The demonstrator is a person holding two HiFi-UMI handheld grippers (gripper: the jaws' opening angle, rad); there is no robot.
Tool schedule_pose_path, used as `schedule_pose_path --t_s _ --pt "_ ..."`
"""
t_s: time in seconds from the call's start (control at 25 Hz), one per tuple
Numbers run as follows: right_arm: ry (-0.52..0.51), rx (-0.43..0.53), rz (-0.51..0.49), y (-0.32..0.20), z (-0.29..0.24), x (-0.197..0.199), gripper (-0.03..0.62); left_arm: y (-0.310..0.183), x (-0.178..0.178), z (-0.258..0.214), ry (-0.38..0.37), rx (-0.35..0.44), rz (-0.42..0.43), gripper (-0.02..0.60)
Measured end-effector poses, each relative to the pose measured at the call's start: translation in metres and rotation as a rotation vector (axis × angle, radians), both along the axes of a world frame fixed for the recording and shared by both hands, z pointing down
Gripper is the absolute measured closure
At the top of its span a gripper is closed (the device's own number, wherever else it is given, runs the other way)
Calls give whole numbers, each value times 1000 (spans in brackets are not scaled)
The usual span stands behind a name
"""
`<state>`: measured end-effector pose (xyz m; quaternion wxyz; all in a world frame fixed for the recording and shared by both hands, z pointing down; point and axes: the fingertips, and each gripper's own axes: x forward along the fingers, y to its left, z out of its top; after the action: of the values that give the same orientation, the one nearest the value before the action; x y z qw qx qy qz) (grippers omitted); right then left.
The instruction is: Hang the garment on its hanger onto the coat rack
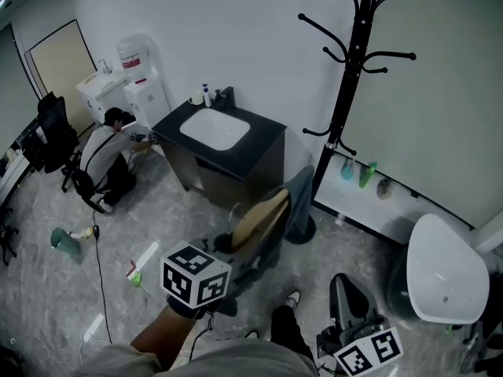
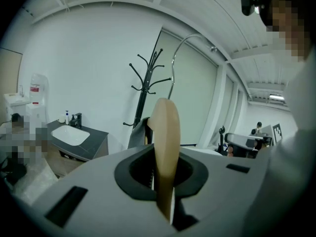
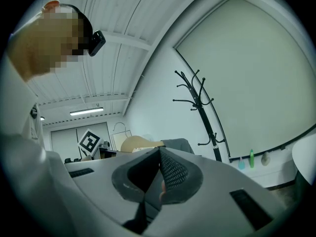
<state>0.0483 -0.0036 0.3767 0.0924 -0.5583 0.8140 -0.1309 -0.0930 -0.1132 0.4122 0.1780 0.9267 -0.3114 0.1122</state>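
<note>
My left gripper [image 1: 222,267], under its marker cube, is shut on a pale wooden hanger [image 1: 259,217] and holds it up at low centre of the head view. A grey garment [image 1: 297,201] drapes over the hanger's far end. In the left gripper view the hanger [image 2: 165,147] stands on edge between the closed jaws, its metal hook [image 2: 180,53] curving above and the garment [image 2: 138,133] behind. The black coat rack [image 1: 350,77] stands beyond, apart from the hanger, and shows in both gripper views [image 2: 145,87] [image 3: 201,107]. My right gripper [image 1: 344,290] hangs low right, shut on nothing [image 3: 159,177].
A black cabinet with a white sink [image 1: 214,128] stands left of the rack's base [image 1: 302,229]. A person [image 1: 110,157] crouches by a water dispenser [image 1: 140,81]. Bottles [image 1: 357,171] stand on a low ledge along the wall. A white rounded seat [image 1: 442,269] is at right.
</note>
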Motion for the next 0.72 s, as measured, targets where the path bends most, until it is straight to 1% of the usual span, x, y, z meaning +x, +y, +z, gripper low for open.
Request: schedule_pose_path --t_s 0.16,0.44,0.56,0.72 --pt "-11 -2 -46 -53 0 21 579 -47 15 0 -4 -8 -51 557" --pt "-8 1 -172 -159 -13 59 579 -135 50 -9 -4 -17 -157 557" --pt "-9 0 -208 -194 -15 78 579 -167 58 -14 2 -6 -210 557" --pt "-12 2 -253 -233 -16 93 579 -204 64 -20 7 3 -270 557"
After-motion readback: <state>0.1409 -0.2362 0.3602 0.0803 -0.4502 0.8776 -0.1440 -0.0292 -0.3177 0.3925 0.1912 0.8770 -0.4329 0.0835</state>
